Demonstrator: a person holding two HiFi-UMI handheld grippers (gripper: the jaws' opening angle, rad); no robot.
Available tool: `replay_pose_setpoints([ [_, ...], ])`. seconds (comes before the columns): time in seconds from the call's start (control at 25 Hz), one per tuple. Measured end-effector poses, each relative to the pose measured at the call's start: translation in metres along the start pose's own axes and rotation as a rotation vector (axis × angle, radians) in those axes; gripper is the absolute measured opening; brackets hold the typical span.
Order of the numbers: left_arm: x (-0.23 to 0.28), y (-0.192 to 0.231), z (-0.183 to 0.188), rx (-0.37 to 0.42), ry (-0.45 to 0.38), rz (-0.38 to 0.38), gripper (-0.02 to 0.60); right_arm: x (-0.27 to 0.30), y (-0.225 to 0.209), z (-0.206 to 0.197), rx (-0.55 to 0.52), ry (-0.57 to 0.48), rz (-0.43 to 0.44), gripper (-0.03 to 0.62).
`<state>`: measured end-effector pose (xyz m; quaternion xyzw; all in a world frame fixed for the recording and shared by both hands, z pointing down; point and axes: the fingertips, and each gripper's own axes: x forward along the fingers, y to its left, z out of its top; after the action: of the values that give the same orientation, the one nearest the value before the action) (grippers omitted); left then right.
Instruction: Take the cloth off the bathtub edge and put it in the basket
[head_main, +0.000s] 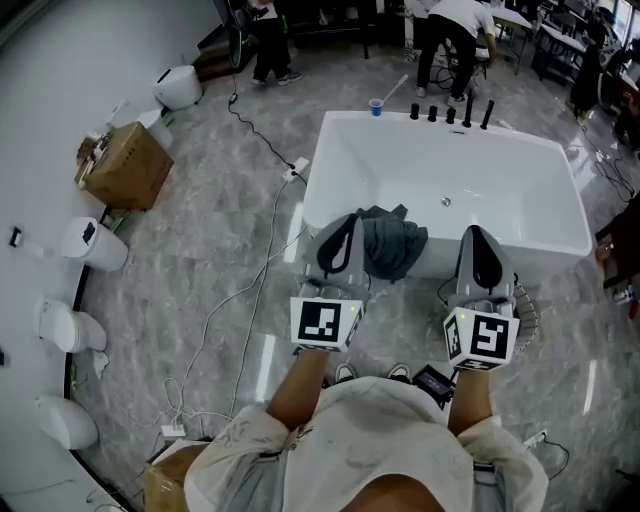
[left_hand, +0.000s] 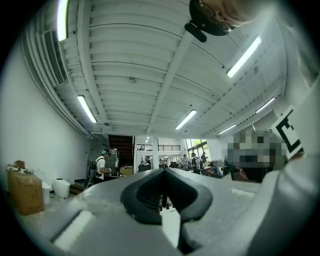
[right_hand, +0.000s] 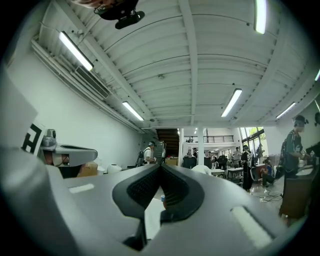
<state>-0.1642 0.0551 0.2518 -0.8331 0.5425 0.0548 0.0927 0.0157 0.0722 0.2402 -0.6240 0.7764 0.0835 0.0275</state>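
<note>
Head view. Looks down on a white bathtub (head_main: 450, 180) standing on a grey floor (head_main: 220, 260). Shows the dark cloth (head_main: 392, 243) hanging over the near edge of the bathtub, not yet picked up. Puts the left hand-held gripper (head_main: 348, 225) at the near-left part of the bathtub, just beside the cloth. Puts the right hand-held gripper (head_main: 480, 235) at the near-right part, apart from the cloth. Shows what looks like a wire basket (head_main: 528, 312) on the floor just in front of the bathtub, mostly hidden under the right hand-held gripper.

Left gripper view. Looks up at the ceiling lights (left_hand: 244, 56) and the far room — no bathtub, no cloth. Shows the jaws pressed together, with nothing between them.

Right gripper view. Looks up the same way. Shows the jaws closed tight too, holding nothing.

Likely step: the very start, getting ready to reach for the cloth.

Next move, most likely: tip the left hand-held gripper down toward the bathtub edge, open the jaws wide, then pinch a thick fold of cloth — without pushing it into the bathtub. After that, lift it clear and carry it over to the basket.
</note>
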Motion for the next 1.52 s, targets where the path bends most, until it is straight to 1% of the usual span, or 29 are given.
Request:
replay_pose_setpoints([
  [0.32, 0.016, -0.023, -0.007, 0.021, 0.016, -0.026, 0.000, -0.002, -0.025, -0.012, 0.034, -0.001, -0.016, 0.002],
  [0.52, 0.032, -0.042, -0.009, 0.031, 0.017, -0.034, 0.000, -0.001, -0.049, -0.017, 0.051, -0.006, -0.025, 0.002],
  [0.68, 0.043, -0.057, -0.010, 0.020, 0.016, -0.026, 0.000, 0.001, -0.067, -0.019, 0.052, -0.009, -0.022, 0.003],
  [0.88, 0.050, -0.077, -0.017, 0.045, 0.027, -0.003, 0.000, -0.002, -0.089, -0.029, 0.058, -0.007, -0.001, 0.002],
  [1.04, 0.047, -0.082, -0.028, 0.039, 0.054, 0.032, 0.000, -0.001, -0.095, -0.041, 0.075, 0.008, 0.023, 0.002],
  [1.12, 0.047, -0.082, -0.035, 0.062, 0.069, 0.029, 0.000, 0.000, -0.096, -0.047, 0.081, 0.018, 0.031, 0.002],
  [1.2, 0.050, -0.083, -0.037, 0.068, 0.079, 0.027, 0.000, 0.003, -0.098, -0.052, 0.084, 0.026, 0.034, 0.002],
  [1.4, 0.065, -0.081, -0.039, 0.035, 0.066, 0.042, 0.000, 0.015, -0.101, -0.063, 0.079, 0.051, 0.042, 0.002],
  [1.52, 0.074, -0.072, -0.043, -0.007, 0.069, 0.051, 0.000, 0.027, -0.097, -0.068, 0.065, 0.068, 0.045, 0.002],
])
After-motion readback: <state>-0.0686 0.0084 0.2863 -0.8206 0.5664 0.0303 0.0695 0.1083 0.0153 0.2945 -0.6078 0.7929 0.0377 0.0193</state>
